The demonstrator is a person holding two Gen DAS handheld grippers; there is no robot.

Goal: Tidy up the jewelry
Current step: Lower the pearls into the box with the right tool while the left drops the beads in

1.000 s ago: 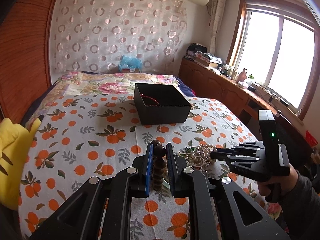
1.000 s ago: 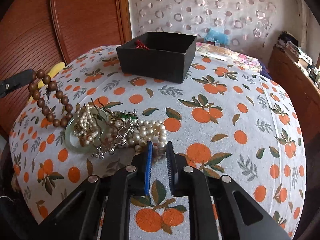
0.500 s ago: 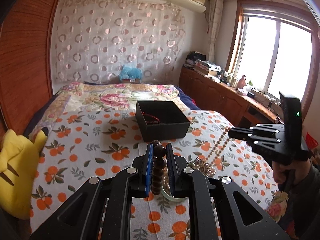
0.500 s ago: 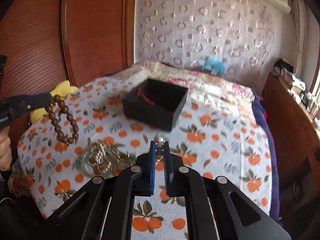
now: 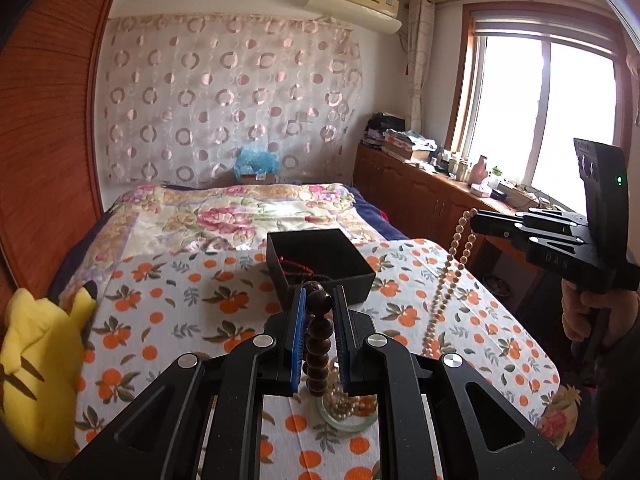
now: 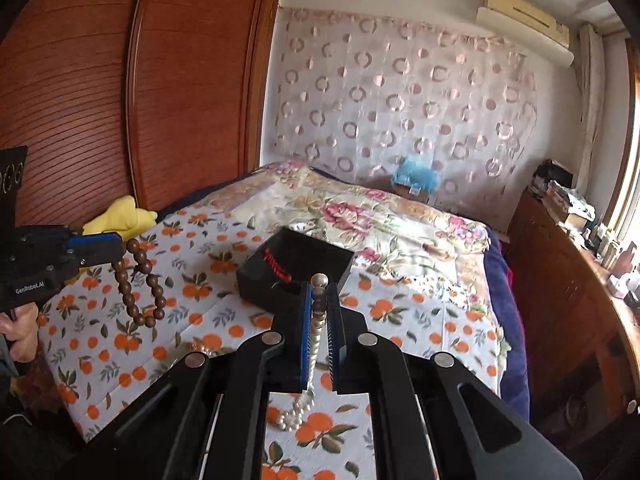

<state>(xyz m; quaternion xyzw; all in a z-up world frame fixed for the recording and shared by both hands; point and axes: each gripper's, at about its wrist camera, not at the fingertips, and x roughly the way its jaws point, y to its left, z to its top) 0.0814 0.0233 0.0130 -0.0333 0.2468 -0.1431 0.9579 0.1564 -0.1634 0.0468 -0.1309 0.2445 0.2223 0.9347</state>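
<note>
My left gripper (image 5: 319, 298) is shut on a brown wooden bead bracelet (image 5: 318, 344) and holds it high above the bed; the bracelet hangs as a loop in the right wrist view (image 6: 138, 286). My right gripper (image 6: 320, 286) is shut on a pearl necklace (image 6: 316, 332), which dangles in a long strand in the left wrist view (image 5: 444, 280). An open black box (image 5: 320, 268) with a red bracelet (image 6: 276, 266) inside sits on the orange-print sheet, ahead of both grippers. A green bangle with more pearls (image 5: 348, 408) lies below the left gripper.
A yellow plush toy (image 5: 36, 364) lies at the bed's left edge. A wooden wardrobe (image 6: 120, 100) stands at the left. A wooden cabinet (image 5: 424, 196) with clutter runs under the window on the right. A floral quilt (image 5: 224, 216) covers the far bed.
Both grippers rose away from the jewelry pile. The right gripper closed on the pearl necklace and lifted it. The left gripper kept the wooden bracelet and lifted it too.
</note>
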